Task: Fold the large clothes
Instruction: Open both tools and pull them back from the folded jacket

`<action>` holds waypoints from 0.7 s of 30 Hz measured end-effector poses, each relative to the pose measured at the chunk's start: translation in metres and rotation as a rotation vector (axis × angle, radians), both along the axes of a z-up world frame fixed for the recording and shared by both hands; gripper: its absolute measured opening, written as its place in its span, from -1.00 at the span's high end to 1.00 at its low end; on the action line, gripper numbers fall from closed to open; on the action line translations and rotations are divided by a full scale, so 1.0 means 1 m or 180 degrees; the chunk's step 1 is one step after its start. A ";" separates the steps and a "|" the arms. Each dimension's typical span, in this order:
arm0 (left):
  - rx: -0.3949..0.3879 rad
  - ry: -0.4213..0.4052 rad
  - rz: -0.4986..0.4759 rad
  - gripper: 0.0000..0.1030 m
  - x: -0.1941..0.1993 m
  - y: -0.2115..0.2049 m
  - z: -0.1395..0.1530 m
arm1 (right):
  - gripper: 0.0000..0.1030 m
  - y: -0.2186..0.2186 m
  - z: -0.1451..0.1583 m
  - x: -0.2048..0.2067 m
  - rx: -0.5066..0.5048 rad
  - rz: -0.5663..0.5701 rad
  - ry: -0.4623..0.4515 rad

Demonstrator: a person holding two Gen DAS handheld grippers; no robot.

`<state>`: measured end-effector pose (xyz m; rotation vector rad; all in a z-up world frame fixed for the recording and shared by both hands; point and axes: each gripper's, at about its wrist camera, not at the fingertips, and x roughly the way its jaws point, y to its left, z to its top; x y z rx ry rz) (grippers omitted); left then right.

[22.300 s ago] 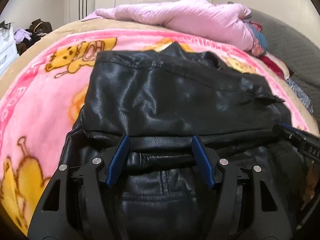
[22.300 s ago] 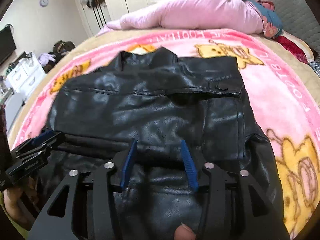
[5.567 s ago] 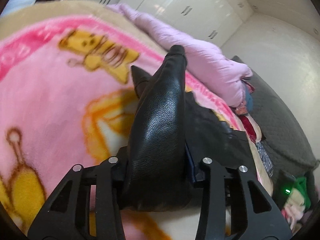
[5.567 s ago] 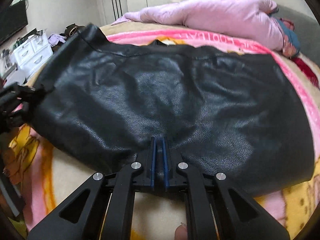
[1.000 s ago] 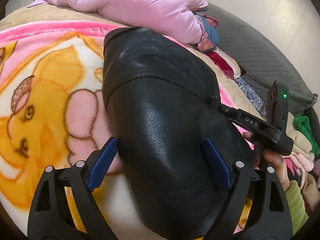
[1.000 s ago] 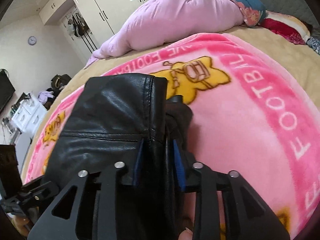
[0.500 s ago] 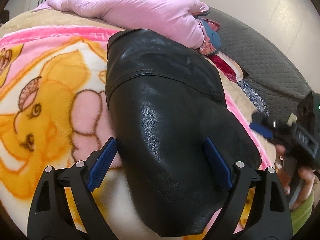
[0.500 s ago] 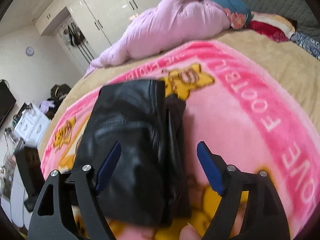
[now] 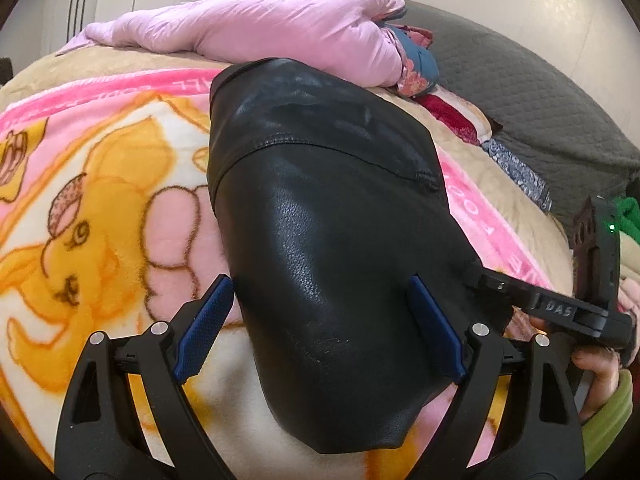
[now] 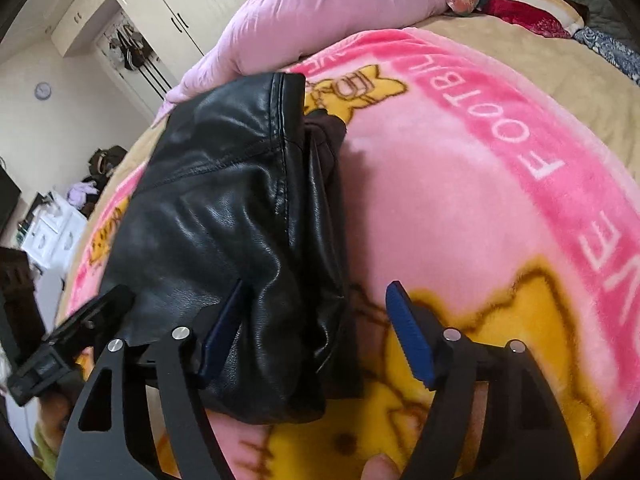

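A black leather jacket (image 9: 320, 208) lies folded into a compact bundle on the pink cartoon blanket (image 9: 100, 184). My left gripper (image 9: 320, 320) is open, its blue pads on either side of the bundle's near end, not closed on it. The right gripper shows at the right of this view (image 9: 560, 308), beside the bundle's edge. In the right wrist view the jacket (image 10: 224, 208) lies left of centre, and my right gripper (image 10: 316, 332) is open with its left pad against the leather and its right pad over the blanket (image 10: 460, 200).
A pink duvet (image 9: 260, 28) lies heaped across the far side of the bed. A grey quilted headboard (image 9: 540, 108) and piled clothes are at the right. White wardrobes (image 10: 168, 4) and a white drawer unit (image 10: 48, 228) stand beyond the bed.
The right gripper, shut on the jacket's edge a second ago, has opened and let go. It has moved back beside the bundle. The left gripper stays open around the near end.
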<state>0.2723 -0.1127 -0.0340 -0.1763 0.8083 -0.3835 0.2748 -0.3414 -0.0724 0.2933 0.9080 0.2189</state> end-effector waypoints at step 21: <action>0.0017 -0.0099 0.0011 -0.81 -0.018 0.001 0.018 | -0.85 0.000 0.056 -0.063 -0.0625 -0.0439 -0.0872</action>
